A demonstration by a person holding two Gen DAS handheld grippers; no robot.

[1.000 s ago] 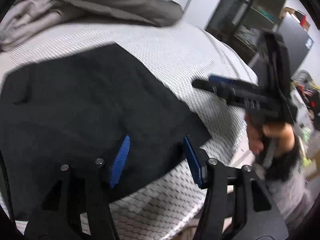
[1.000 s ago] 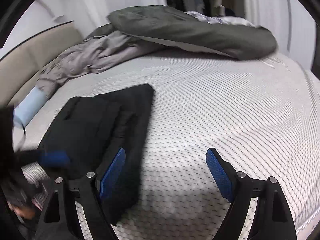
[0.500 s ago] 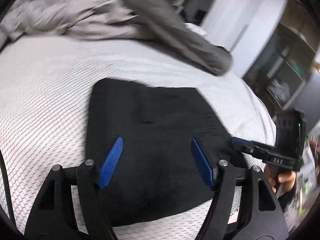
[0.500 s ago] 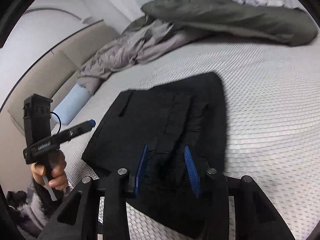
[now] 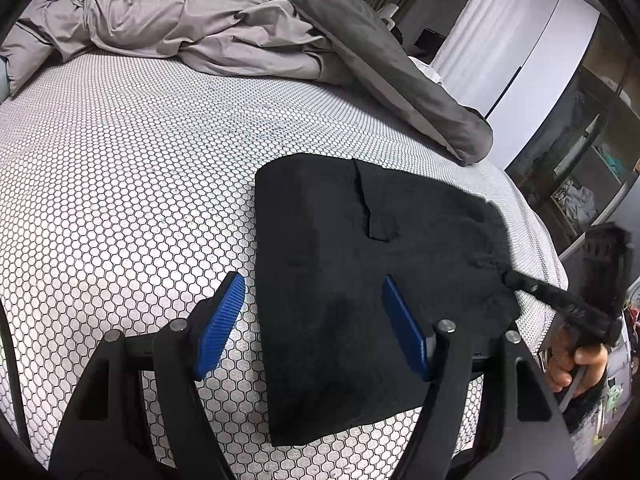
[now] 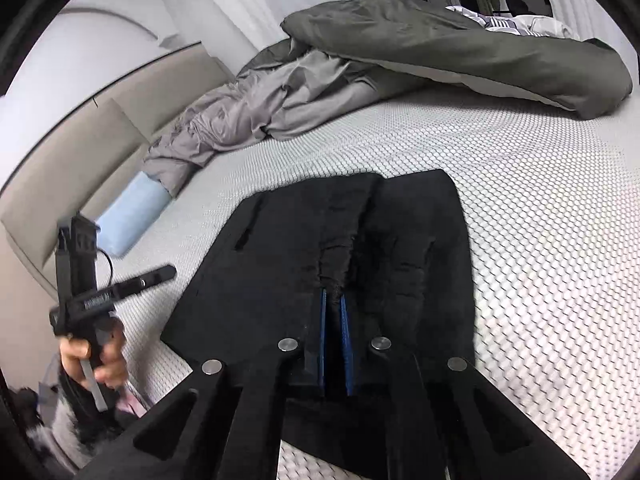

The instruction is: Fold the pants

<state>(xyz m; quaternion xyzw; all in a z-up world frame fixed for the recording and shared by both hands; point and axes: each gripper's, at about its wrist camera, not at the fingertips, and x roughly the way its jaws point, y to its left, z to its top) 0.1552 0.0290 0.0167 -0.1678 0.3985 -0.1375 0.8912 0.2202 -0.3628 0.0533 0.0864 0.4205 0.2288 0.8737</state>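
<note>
Black pants (image 5: 360, 264) lie folded flat on the white honeycomb mattress (image 5: 120, 184). My left gripper (image 5: 314, 320) is open, hovering over the pants' left edge, holding nothing. In the right wrist view the pants (image 6: 280, 264) fill the middle, and my right gripper (image 6: 334, 300) is shut on a bunched ridge of the black fabric at the near edge. The right gripper also shows in the left wrist view (image 5: 516, 280), at the pants' right edge. The left gripper shows in the right wrist view (image 6: 168, 271), held off the bed's left side.
A grey duvet (image 5: 360, 48) and light grey sheets (image 5: 160, 20) are heaped at the far side of the bed. A pale blue pillow (image 6: 132, 212) lies by the beige headboard (image 6: 80, 144). Shelves (image 5: 580, 152) stand beyond the bed's right edge.
My right gripper moved onto the pants and closed its fingers on a ridge of fabric. My left gripper stayed open and shifted left, so it straddles the pants' left edge.
</note>
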